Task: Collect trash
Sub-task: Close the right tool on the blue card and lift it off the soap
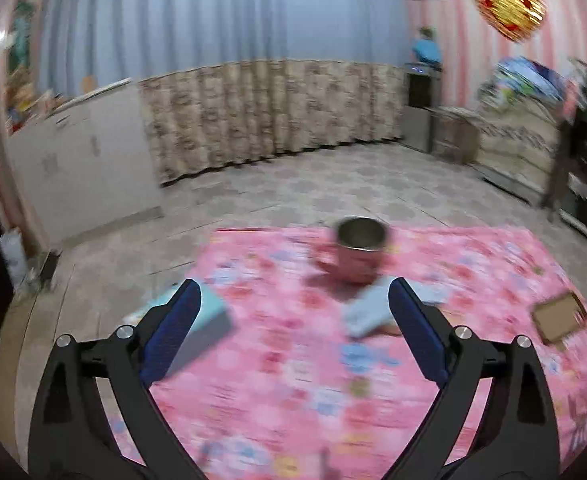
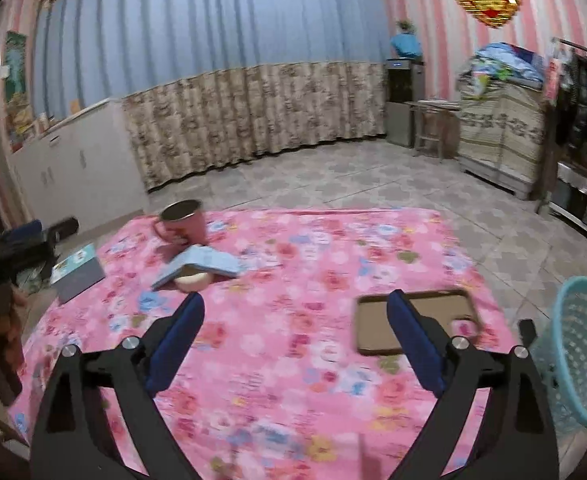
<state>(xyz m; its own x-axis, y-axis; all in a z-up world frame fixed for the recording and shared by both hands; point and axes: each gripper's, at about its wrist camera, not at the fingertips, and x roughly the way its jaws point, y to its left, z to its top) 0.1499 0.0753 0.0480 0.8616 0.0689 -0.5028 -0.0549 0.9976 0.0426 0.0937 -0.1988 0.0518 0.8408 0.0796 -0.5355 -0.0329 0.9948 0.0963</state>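
Trash spread on pink flowered cloth (image 2: pixel 293 264) covering table; all places given rel. to pink mug (image 2: pixel 182 222), which stands upright nr the cloth's far left edge, open top, handle to its left.

- Light-blue packet (image 2: pixel 203 264): just in front of mug, tilted, propped on a pale round thing (image 2: pixel 191 280) poking out under it. Touching mug or not – can't tell. In left wrist view same packet (image 1: pixel 367 310) is blurred, just nearer than mug (image 1: pixel 359 252).
- Box w/ teal top and grey side (image 2: pixel 78 272): left of mug, nearer, at cloth's left edge. Left view shows it (image 1: pixel 203 320) partly behind the left finger.
- Flat brown card tray w/ dark rim (image 2: pixel 373 330): well to the right of mug, much nearer camera; a small pink thing (image 2: pixel 463 328) sits in its right corner, too blurred to ID. Left view: tray (image 1: pixel 557 318) far right.
- Teal mesh basket (image 2: pixel 585 352): far right of mug, off the cloth's right edge, seems to be on the floor.

Claws:
- Left gripper (image 1: pixel 295 302): jaws wide apart, nothing between pads, above cloth, mug ahead between the tips.
- Right gripper (image 2: pixel 295 310): jaws wide apart, empty, above cloth; its right finger overlaps the tray in view. Contact – can't tell.

Room behind mug: blue-and-beige curtain (image 2: pixel 229 80), white cabinet (image 2: pixel 77 160) to the left. Left view motion-blurred.
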